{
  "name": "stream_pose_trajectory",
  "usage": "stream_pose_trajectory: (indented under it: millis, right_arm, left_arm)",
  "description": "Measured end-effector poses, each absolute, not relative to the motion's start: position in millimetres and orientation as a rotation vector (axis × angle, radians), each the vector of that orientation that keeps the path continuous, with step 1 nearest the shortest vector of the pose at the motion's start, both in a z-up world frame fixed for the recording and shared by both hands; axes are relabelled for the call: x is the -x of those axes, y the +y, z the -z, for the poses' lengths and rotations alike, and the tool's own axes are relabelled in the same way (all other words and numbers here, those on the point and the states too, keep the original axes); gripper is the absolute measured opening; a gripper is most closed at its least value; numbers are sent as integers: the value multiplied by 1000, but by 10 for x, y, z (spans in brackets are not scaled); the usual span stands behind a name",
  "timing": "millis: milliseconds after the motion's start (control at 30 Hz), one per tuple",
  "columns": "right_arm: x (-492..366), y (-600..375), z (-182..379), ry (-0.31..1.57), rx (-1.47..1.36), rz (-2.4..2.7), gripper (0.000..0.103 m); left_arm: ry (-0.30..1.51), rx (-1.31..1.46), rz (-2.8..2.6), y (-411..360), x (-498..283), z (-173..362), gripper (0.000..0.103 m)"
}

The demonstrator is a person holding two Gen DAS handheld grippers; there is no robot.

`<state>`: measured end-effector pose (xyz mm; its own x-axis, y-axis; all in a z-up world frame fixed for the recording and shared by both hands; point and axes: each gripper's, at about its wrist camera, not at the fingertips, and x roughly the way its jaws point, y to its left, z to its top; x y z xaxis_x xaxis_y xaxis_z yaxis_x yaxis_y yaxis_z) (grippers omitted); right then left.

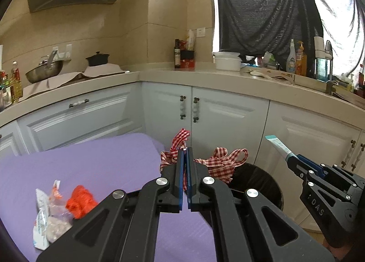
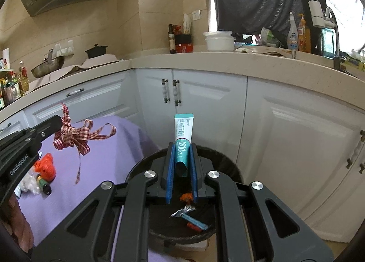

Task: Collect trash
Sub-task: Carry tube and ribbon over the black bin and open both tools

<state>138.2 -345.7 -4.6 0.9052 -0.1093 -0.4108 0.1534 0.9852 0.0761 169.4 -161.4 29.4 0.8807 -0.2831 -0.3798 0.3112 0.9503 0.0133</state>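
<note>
My left gripper (image 1: 185, 150) is shut on a red-and-white checked ribbon (image 1: 220, 163), which hangs in loops over the edge of the purple table (image 1: 102, 161) beside a black bin (image 1: 262, 184). In the right wrist view the same ribbon (image 2: 78, 135) dangles from the left gripper (image 2: 59, 123) above the table. My right gripper (image 2: 182, 147) is shut on a teal-and-white tube (image 2: 183, 129) held upright over the bin (image 2: 228, 159). Inside the bin lie an orange scrap (image 2: 186, 197), foil and small sticks. The tube (image 1: 277, 145) also shows at the right gripper (image 1: 290, 160).
On the purple table lie an orange net wad (image 1: 81, 200), clear wrappers (image 1: 45, 216) and a small dark cylinder (image 2: 43, 185). White cabinets (image 1: 216, 113) and a beige counter (image 1: 205, 77) with pots, bottles and bowls stand behind the bin.
</note>
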Motion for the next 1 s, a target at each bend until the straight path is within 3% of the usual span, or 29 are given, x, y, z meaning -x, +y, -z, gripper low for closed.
stream_pose_trajectory:
  millis: [600,700,733,767,833,1000]
  right_arm:
    - [-1628,-3764,178,421,-124,170,13]
    - [-1677,-3816,219,408,-136,171,23]
    - [-1677,-3818,236,404,-140,175,36]
    - [-1683,-3832,251,400,-146,183,38]
    - [-1698,-3847,270,404,-156,187,38]
    - [-1681,-3820,281,408,-153,190,40]
  left_arm:
    - [432,-114,333,-2067,-1996,-117,3]
    - [440,-126,329,-2141,-2047,-86,3]
    - [446,-131,328,-2165,-2070,-70,7]
    - [451,-133,324,-2182,-2084,-59,10]
    - [462,-131,317,-2193,-2108,-37,26]
    - [467,-116,302,-2142,-2094,-24,46]
